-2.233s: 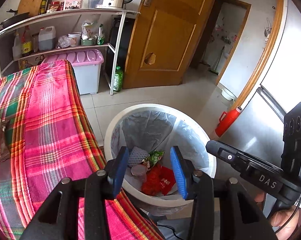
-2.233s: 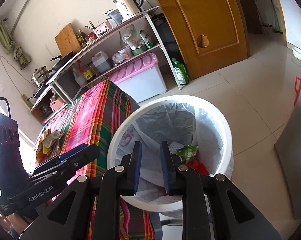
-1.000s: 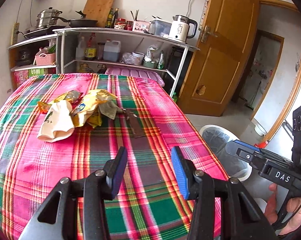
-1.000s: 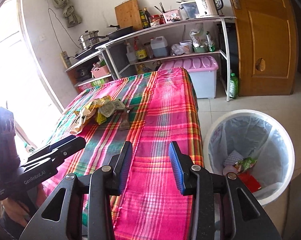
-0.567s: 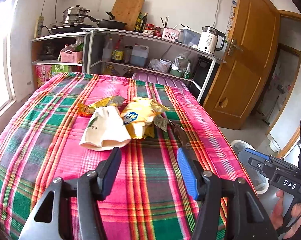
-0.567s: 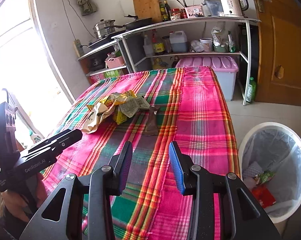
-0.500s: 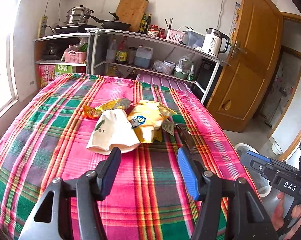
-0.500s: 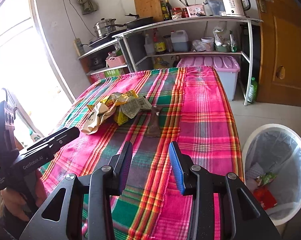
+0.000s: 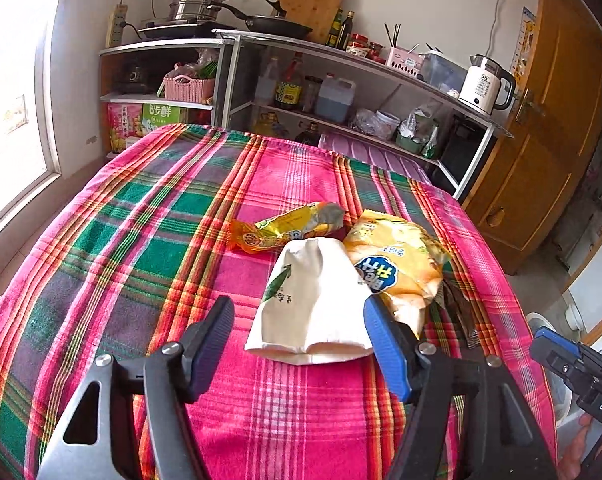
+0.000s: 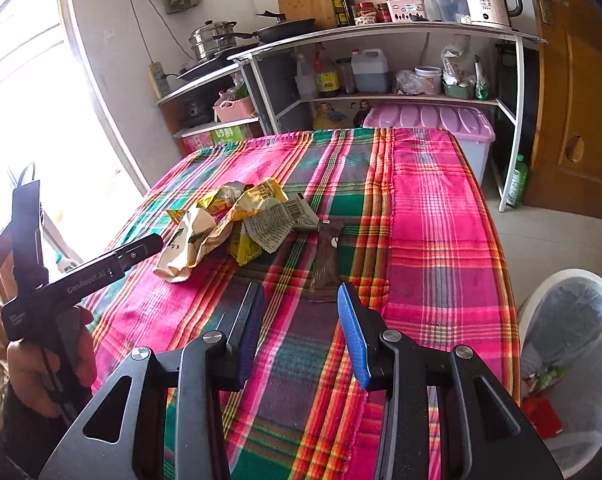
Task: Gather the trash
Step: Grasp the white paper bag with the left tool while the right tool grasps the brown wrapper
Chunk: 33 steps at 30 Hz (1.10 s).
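Several pieces of trash lie on the plaid tablecloth point(image 9: 149, 240): a white paper bag point(image 9: 313, 304), a yellow snack bag point(image 9: 397, 264), an orange-yellow wrapper point(image 9: 285, 228) and a dark brown wrapper point(image 10: 327, 260). My left gripper point(image 9: 299, 332) is open, its jaws on either side of the white bag's near end, just above it. My right gripper point(image 10: 301, 320) is open and empty, over the cloth just short of the brown wrapper. The white bag point(image 10: 185, 244) also shows in the right wrist view. The white bin point(image 10: 573, 360) with a liner holds trash, on the floor right of the table.
A metal shelf rack point(image 10: 381, 60) with bottles, pans and a kettle stands behind the table. A pink-lidded storage box point(image 10: 433, 120) sits under it. A wooden door point(image 10: 581, 100) is at the right. A bright window is at the left.
Both grippers have swung from over the bin back to the table. The left one has closed in on the white paper bag; the right one has neared the brown wrapper and opened wider.
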Available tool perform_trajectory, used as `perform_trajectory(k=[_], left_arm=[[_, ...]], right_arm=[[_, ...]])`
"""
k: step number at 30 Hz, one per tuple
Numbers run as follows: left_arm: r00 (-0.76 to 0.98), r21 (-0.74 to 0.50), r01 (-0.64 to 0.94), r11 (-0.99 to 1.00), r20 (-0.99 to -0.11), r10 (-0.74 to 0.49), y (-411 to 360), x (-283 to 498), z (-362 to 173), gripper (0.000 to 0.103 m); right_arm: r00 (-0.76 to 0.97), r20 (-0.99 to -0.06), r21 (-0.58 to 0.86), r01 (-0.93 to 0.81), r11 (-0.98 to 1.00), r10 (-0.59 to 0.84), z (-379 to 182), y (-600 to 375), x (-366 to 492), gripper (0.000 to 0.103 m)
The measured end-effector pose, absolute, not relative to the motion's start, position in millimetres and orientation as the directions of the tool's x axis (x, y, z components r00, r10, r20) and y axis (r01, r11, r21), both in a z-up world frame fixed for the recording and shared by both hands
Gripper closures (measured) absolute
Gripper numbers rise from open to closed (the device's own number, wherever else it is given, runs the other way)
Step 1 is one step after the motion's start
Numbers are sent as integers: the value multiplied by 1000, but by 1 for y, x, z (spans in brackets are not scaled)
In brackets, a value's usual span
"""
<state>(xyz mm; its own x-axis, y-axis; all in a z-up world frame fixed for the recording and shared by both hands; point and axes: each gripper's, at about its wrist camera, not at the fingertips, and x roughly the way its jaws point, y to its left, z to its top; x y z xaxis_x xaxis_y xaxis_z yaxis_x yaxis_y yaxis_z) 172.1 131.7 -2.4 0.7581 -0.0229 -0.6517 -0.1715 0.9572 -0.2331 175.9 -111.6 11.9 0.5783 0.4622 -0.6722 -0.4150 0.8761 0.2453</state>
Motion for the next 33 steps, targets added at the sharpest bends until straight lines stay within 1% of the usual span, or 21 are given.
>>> perform_trajectory(k=[2,4,6,7,9,14,17,20,22,23,24,25,27,33], left_arm=[[750,-220,-181,959,-661,-10,133,176,-7,34],[738,-221,-182,958,-675,-16,134,182,-12,37],[729,-224,-176,959,-684,-26,134,186,-16,43],[726,-222,-176,959,-687,-26,134,187,-17,43],[715,-225,-180,957,-698,-30,136,191,-20,49],[696,-269,-180,946,-714,-71,142,196,-26,54],[689,-276,-159,948,-719,-94,140,198,-27,61],[687,-265,-151,952,-721,-92,136,199,-26,62],[691,-273,-147,951,-716,-99,137,198,-25,64],[692,-275,-147,950,-715,-100,137,198,-25,80],[682,-283,-139,949,-723,-116,137,198,-27,85],[679,-294,-132,947,-723,-130,137,199,-27,85],[687,-290,-125,949,-715,-127,135,196,-25,87],[721,-259,-108,960,-686,-105,129,186,-16,89]], right_arm=[[576,-677,243,-412,878,457,10,-109,181,64],[575,-683,238,-407,882,450,8,-106,187,64],[573,-688,235,-405,884,446,6,-104,193,64],[573,-691,231,-403,886,441,5,-102,196,64],[571,-698,224,-399,889,432,2,-99,203,64],[563,-716,208,-393,896,414,-5,-90,222,64],[555,-733,193,-384,903,393,-13,-85,234,64],[539,-755,183,-372,910,373,-23,-81,244,64],[524,-773,173,-368,914,357,-31,-78,247,64],[515,-781,172,-367,914,354,-33,-77,249,64],[519,-777,173,-369,913,357,-32,-78,249,65],[520,-774,173,-374,911,360,-32,-78,249,72],[515,-780,165,-379,911,355,-32,-77,248,82],[529,-762,179,-382,907,374,-26,-80,236,84]])
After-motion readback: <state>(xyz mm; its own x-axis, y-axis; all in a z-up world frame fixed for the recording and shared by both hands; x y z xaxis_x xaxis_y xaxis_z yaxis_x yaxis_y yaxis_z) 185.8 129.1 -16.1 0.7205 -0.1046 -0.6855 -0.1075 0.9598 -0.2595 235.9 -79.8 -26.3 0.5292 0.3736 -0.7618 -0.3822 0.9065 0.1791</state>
